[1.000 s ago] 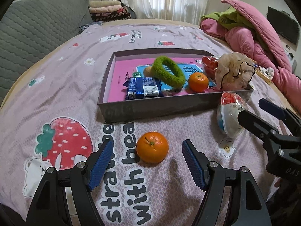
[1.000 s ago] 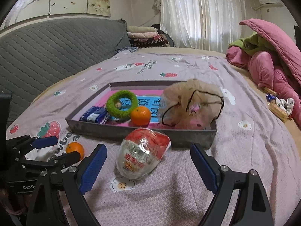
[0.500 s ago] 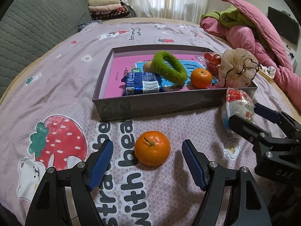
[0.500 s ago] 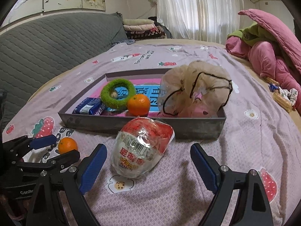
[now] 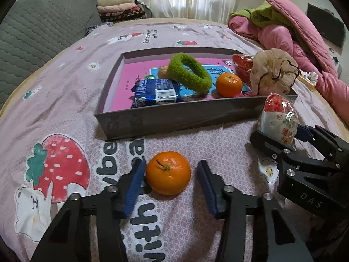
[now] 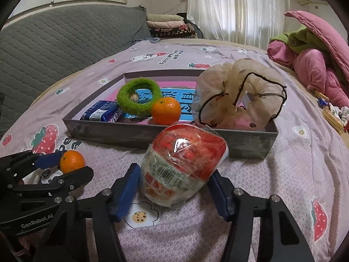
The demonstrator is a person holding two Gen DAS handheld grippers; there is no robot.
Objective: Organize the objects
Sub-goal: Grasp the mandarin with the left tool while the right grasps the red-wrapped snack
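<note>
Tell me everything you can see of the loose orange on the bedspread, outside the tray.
The loose orange is round, glossy and whole, its short dark stem facing up. It rests on the printed bedspread in front of the grey tray, between the left gripper fingers, which have just been closing. The left blue pad looks at or near its skin; the other stands apart. Nothing else touches it.

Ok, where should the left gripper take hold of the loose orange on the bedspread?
Across the orange's widest middle, coming down from the near side. It is round with its stem facing up, and the left gripper's jaws, just closing, already flank it.
</note>
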